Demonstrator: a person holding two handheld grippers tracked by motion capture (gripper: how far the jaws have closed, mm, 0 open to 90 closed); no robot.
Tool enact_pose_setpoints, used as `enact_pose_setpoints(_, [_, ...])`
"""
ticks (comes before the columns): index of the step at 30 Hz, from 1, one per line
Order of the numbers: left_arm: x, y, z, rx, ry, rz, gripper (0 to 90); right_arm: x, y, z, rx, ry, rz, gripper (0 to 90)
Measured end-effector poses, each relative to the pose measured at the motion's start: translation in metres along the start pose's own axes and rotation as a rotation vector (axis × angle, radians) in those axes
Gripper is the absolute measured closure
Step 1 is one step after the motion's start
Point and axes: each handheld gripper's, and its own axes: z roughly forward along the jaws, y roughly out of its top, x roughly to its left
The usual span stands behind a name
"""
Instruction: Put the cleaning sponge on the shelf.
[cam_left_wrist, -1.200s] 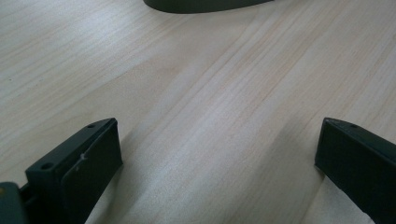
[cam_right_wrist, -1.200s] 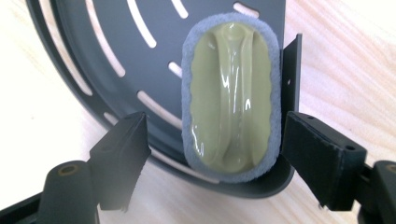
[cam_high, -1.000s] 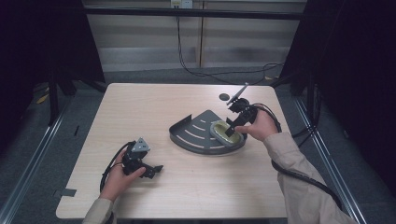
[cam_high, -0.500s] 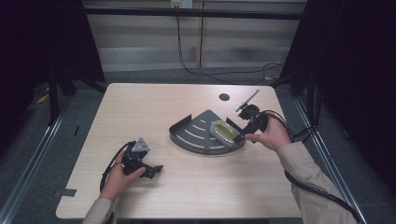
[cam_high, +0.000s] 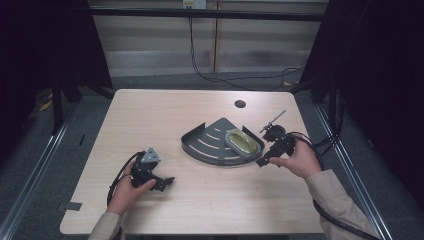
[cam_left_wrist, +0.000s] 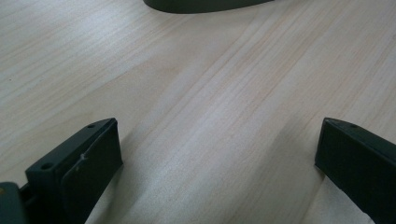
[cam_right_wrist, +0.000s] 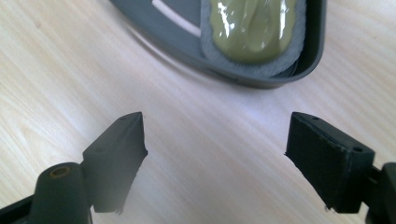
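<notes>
Right gripper just beside the grey quarter-round tray, jaws apart on nothing

Olive-green sponge lying in the tray's right corner against the rim, seen likewise in the right gripper view beyond the wide-open jaws; left gripper resting low over bare tabletop, well apart from the tray, jaws likewise spread wide and empty

We see right gripper with black fingers spread wide, only bare tabletop between them. Ahead we see grey tray holding olive-green sponge pad, fingers clear of tray rim.
</notes>
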Motion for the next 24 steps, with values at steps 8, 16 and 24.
enact_pose_setpoints(8, [0.000,0.000,0.000,-0.001,0.002,0.002,0.0,0.002,-0.025,0.007,0.008,-0.019,-0.033,20.3])
enact_pose_setpoints(16, [0.000,0.000,0.000,-0.002,0.000,0.000,0.0,0.003,-0.054,0.011,-0.026,-0.028,-0.046,21.6])
enact_pose_setpoints(24, [0.000,0.000,0.000,0.000,0.000,0.000,0.0,0.002,-0.067,0.013,-0.104,-0.016,-0.020,22.9])
